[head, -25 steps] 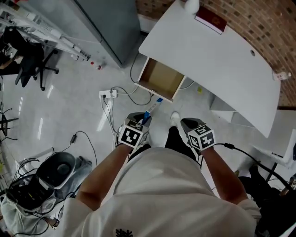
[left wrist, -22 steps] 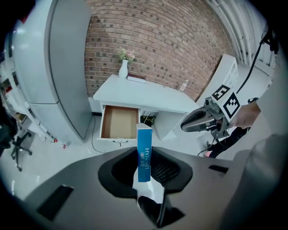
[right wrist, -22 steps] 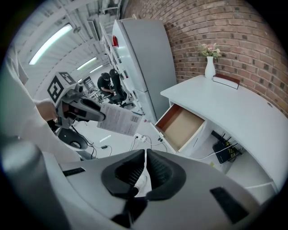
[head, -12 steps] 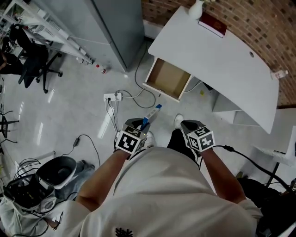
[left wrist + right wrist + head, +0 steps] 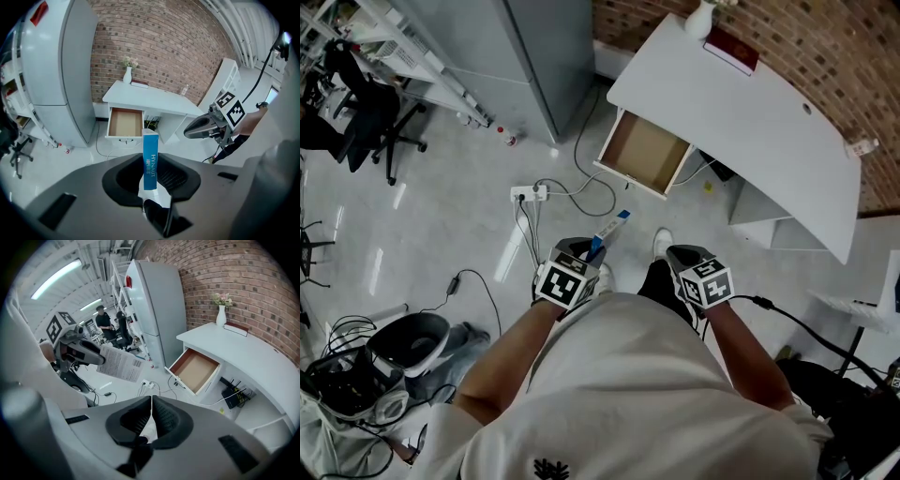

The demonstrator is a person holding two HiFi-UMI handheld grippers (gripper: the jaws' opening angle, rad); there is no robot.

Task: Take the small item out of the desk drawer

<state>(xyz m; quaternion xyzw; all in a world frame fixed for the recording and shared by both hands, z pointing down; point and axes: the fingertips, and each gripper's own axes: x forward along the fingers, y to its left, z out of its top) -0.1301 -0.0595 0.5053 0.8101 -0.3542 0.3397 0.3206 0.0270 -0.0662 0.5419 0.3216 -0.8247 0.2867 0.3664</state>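
Note:
My left gripper (image 5: 586, 251) is shut on a slim blue and white box (image 5: 609, 228), held over the floor in front of the desk. In the left gripper view the box (image 5: 150, 150) stands upright between the jaws of that gripper (image 5: 151, 174). The drawer (image 5: 644, 155) of the white desk (image 5: 750, 122) stands pulled out, its brown bottom bare. My right gripper (image 5: 680, 257) hovers beside the left one. In its own view the right gripper (image 5: 151, 401) has its jaws together with nothing between them. That view also has the box (image 5: 119, 363) at upper left.
A white vase (image 5: 701, 17) and a red book (image 5: 731, 47) sit on the desk's far end. A power strip (image 5: 530, 193) with cables lies on the floor near the drawer. A grey cabinet (image 5: 525, 56) stands left of the desk, an office chair (image 5: 366, 122) further left.
The desk and open drawer have slid up and right in the head view, a little farther from me. Both grippers keep their places and the box stays held.

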